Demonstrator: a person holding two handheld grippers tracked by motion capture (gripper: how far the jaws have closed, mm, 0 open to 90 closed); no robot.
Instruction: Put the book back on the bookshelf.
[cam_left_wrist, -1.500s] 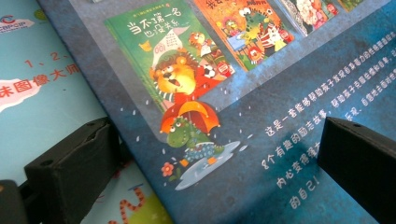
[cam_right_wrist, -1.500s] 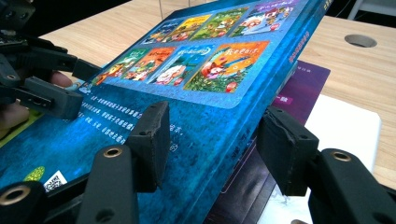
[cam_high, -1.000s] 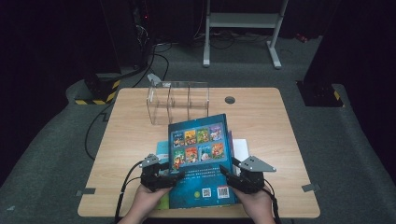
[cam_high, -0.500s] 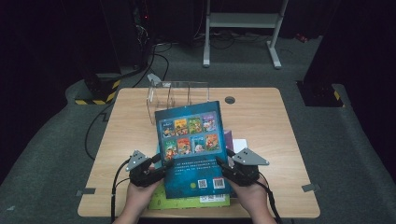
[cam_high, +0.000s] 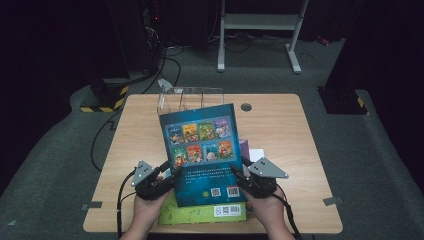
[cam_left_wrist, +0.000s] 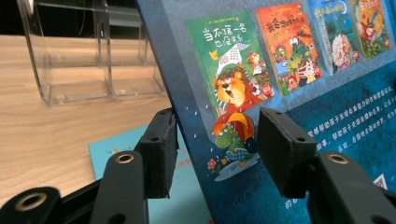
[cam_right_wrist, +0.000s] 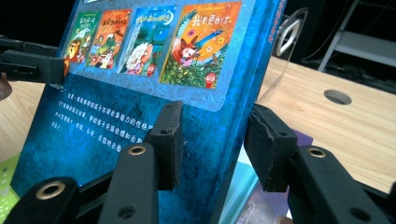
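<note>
A: Where's the blue book rn?

B: Up off the table, tilted, back cover w/ the small cover pics facing the person. It's held by its two side edges, low down, above a green book lying flat at the near edge.

A: Left gripper?

B: On the book's left edge. Jaws have just been closing, edge is between them. In the left gripper view one pad sits behind the cover, the other in front. About half open, looks clamped on the book.

A: Right gripper?

B: Same on the right edge. Jaws just closing too, book between. Right gripper view: one pad on the back cover, other on the far side, gripping.

A: Anything else nearby?

B: Clear plastic organizer behind the book at the table's far side. Purple and white items lie by the book's right edge, partly hidden.
</note>
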